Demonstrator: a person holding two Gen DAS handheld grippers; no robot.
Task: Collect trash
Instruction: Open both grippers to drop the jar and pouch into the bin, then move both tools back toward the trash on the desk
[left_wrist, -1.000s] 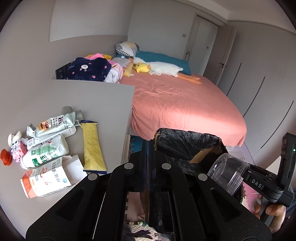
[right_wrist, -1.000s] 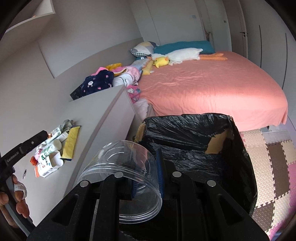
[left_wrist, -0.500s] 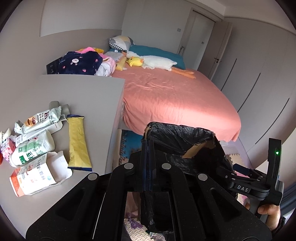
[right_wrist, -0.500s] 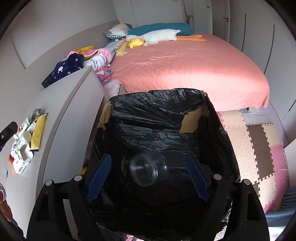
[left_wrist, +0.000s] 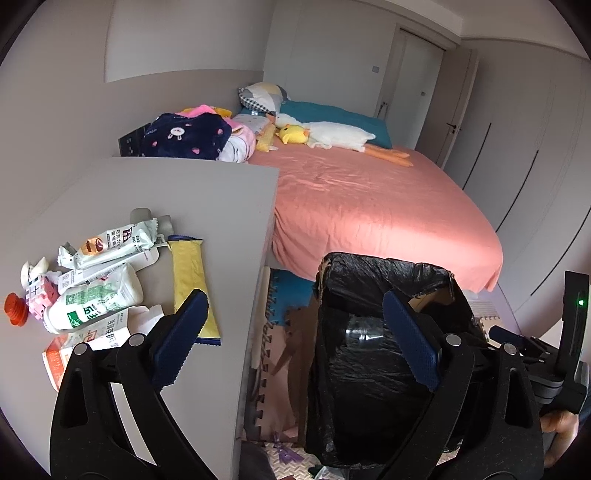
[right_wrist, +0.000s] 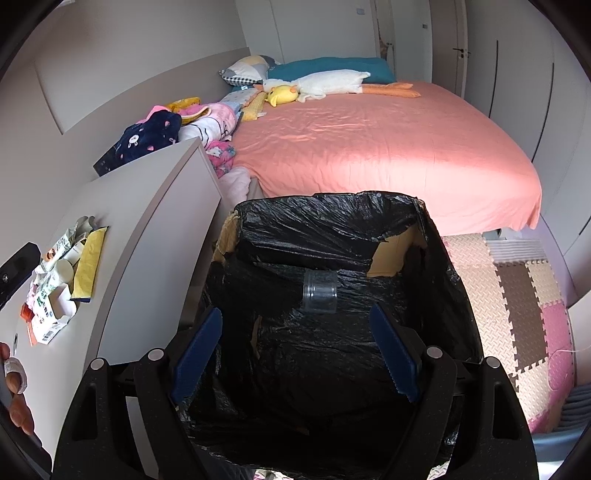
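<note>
A cardboard bin lined with a black bag (right_wrist: 332, 221) (left_wrist: 384, 266) stands on the floor beside a grey table (left_wrist: 207, 192). A clear plastic cup (right_wrist: 320, 291) lies inside the bin. My right gripper (right_wrist: 295, 350) is open and empty, hovering over the bin's mouth. My left gripper (left_wrist: 295, 339) is open and empty, between the table edge and the bin. Trash lies on the table at the left: a yellow wrapper (left_wrist: 190, 273), a white bottle (left_wrist: 92, 301), a white-green wrapper (left_wrist: 118, 242), a carton (left_wrist: 88, 339), a red cap (left_wrist: 15, 308).
A bed with a pink sheet (left_wrist: 369, 206) lies behind the bin, with clothes (left_wrist: 184, 136) and plush toys (left_wrist: 325, 134) at its head. Foam floor mats (right_wrist: 524, 302) lie right of the bin. Wardrobe doors (left_wrist: 535, 147) line the right wall.
My right gripper opened and dropped the clear cup into the bin, where it now rests. My left gripper went from shut to open.
</note>
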